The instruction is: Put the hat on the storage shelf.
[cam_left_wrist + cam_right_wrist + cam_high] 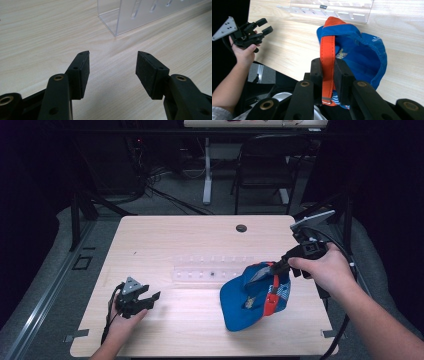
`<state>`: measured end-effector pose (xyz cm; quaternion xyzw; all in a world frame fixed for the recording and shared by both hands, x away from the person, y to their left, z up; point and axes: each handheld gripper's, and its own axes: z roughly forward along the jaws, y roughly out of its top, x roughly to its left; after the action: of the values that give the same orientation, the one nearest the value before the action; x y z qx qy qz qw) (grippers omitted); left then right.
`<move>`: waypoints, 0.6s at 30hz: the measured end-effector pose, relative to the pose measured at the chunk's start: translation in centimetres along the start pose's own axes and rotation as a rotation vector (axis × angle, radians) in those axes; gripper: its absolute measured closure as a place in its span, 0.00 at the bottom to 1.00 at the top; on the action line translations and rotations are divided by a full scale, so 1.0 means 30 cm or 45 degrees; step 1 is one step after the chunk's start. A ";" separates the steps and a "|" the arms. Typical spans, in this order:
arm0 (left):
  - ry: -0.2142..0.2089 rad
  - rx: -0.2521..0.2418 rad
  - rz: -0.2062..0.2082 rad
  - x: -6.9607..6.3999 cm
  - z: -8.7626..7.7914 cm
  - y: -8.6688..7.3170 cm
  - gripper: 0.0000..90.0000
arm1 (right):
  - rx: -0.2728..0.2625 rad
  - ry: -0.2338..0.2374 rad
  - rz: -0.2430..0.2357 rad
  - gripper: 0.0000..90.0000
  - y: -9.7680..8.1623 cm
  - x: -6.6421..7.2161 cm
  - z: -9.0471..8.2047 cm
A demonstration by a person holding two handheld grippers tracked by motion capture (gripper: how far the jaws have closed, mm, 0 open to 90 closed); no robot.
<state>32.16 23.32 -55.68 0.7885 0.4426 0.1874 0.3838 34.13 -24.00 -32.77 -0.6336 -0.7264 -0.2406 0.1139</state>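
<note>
A blue cap (247, 301) with an orange strap (327, 57) rests on the right half of the wooden table (190, 240), partly lifted at its back. My right gripper (274, 268) is shut on the orange strap, and in the right gripper view its jaws (328, 75) squeeze the strap from both sides. My left gripper (150, 296) hovers open at the table's front left, with nothing between its fingers (80, 72). A clear acrylic rack (212, 268) stands in the table's middle, its corner (117, 22) just ahead of the left jaws.
A round cable hole (241, 228) sits near the table's far edge. Beyond the table are a black chair (265, 165), a white desk leg (207, 170) and cables on the floor. Bare wood lies between the two grippers.
</note>
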 end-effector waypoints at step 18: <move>-0.005 0.007 0.010 -0.006 0.005 0.001 0.50 | -0.055 0.110 0.065 0.87 0.020 -0.005 -0.082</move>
<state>32.17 23.08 -55.73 0.7917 0.4391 0.1861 0.3818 34.41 -25.29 -30.62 -0.6433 -0.6990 -0.2803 0.1377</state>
